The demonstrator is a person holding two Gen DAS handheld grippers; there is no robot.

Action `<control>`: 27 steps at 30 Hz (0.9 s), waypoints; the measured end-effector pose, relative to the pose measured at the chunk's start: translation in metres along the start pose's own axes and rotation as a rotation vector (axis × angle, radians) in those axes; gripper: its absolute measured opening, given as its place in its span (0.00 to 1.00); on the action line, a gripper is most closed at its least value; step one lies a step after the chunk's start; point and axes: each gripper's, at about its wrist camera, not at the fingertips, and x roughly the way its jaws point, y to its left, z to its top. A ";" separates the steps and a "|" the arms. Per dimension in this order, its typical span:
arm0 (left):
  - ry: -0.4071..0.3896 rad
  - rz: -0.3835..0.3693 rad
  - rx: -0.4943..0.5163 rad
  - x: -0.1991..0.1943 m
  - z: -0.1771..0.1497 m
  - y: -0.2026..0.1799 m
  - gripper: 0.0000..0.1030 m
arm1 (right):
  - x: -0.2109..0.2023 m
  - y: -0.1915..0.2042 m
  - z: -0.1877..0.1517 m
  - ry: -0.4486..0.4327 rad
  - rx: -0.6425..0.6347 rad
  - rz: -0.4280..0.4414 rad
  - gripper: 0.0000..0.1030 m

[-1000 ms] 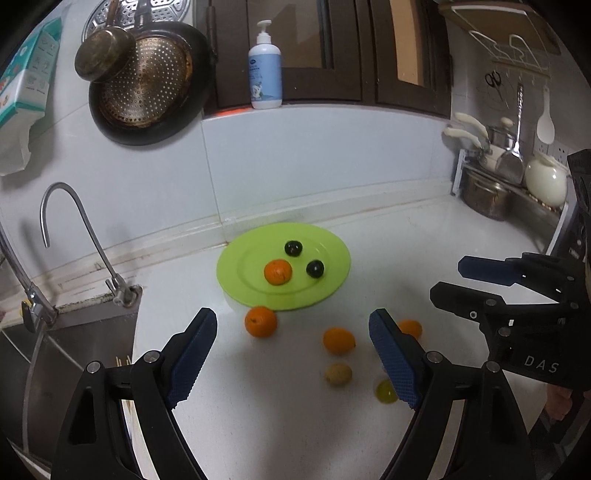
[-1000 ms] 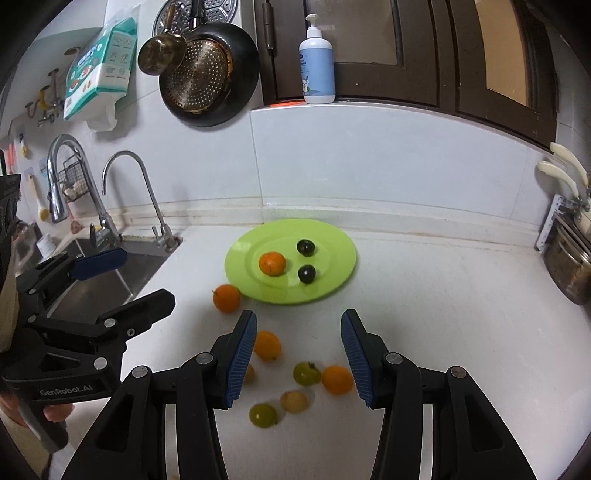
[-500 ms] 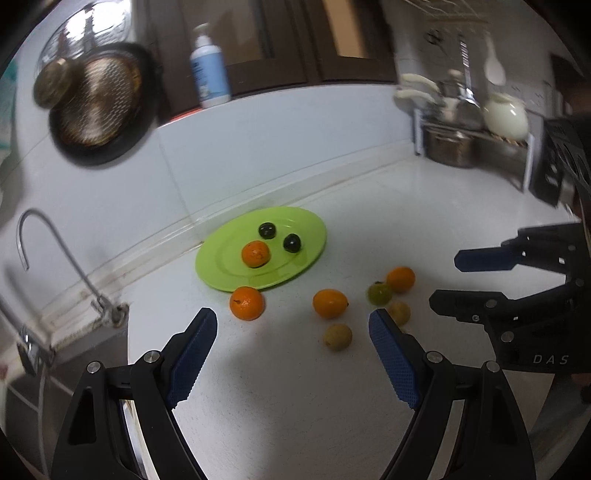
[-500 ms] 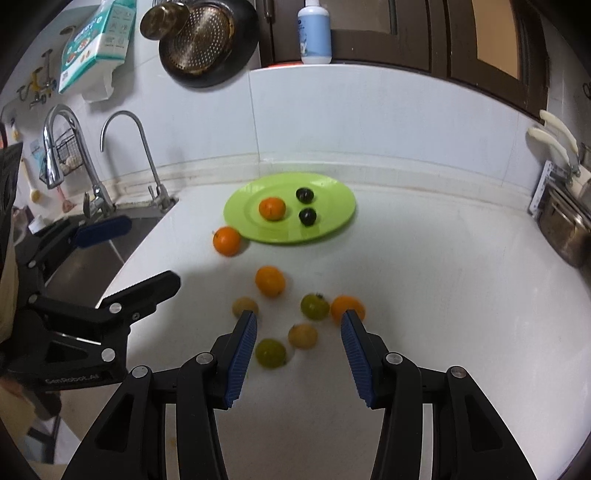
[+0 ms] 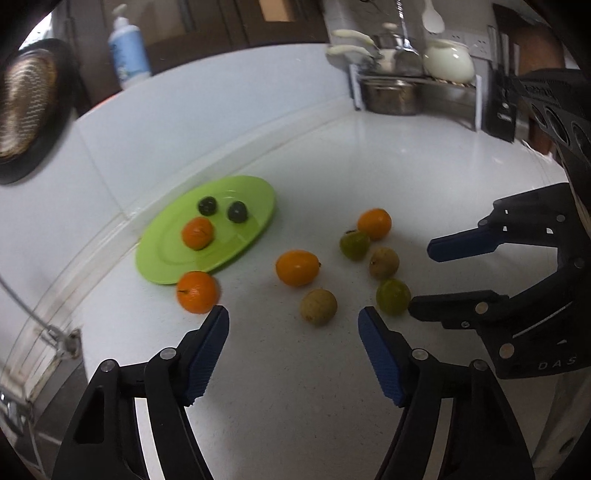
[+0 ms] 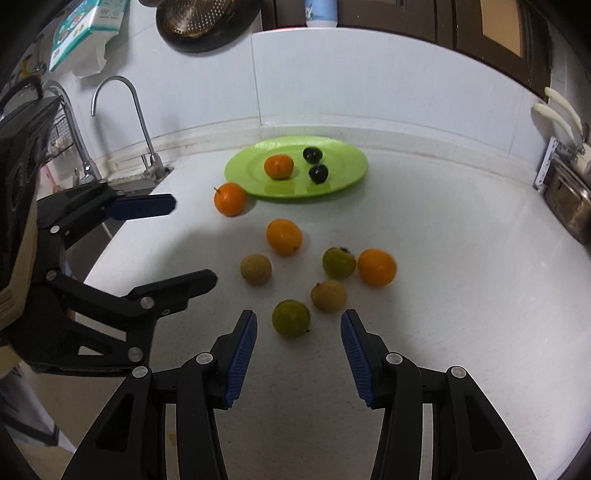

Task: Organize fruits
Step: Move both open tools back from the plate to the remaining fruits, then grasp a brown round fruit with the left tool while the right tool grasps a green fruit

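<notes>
A green plate at the back of the white counter holds one orange and two dark plums. Several loose fruits lie in front of it: an orange beside the rim, another orange, a third orange, green ones and brownish ones. My right gripper is open, just above and around the near green fruit. My left gripper is open and empty, close to a brownish fruit.
A sink with a faucet lies left of the fruit. A dish rack with a steel pot stands at the far right. A pan hangs on the tiled back wall. The counter's left edge drops to the sink.
Both grippers have dropped down and forward toward the loose fruit. The left one has swung right. The fruit has not moved and both grippers stay open.
</notes>
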 end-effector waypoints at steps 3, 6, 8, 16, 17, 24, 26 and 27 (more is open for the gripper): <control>0.016 -0.045 0.031 0.010 0.001 0.001 0.66 | 0.007 0.001 -0.001 0.019 0.012 0.007 0.47; 0.027 -0.082 0.054 0.020 0.002 0.002 0.62 | 0.011 0.001 -0.001 0.026 0.015 0.008 0.46; 0.032 -0.095 0.060 0.026 0.004 0.003 0.59 | 0.016 0.001 0.000 0.032 0.020 0.009 0.46; 0.081 -0.184 0.027 0.045 0.008 0.005 0.46 | 0.028 -0.010 -0.001 0.065 0.091 0.054 0.38; 0.085 -0.189 0.023 0.046 0.008 0.004 0.41 | 0.029 -0.009 -0.001 0.067 0.094 0.058 0.35; 0.105 -0.201 -0.010 0.049 0.007 0.005 0.28 | 0.031 -0.009 -0.001 0.065 0.107 0.075 0.29; 0.107 -0.198 -0.021 0.048 0.007 0.006 0.28 | 0.031 -0.010 -0.001 0.062 0.106 0.078 0.28; 0.105 -0.194 -0.032 0.047 0.008 0.006 0.28 | 0.031 -0.010 -0.002 0.061 0.109 0.080 0.28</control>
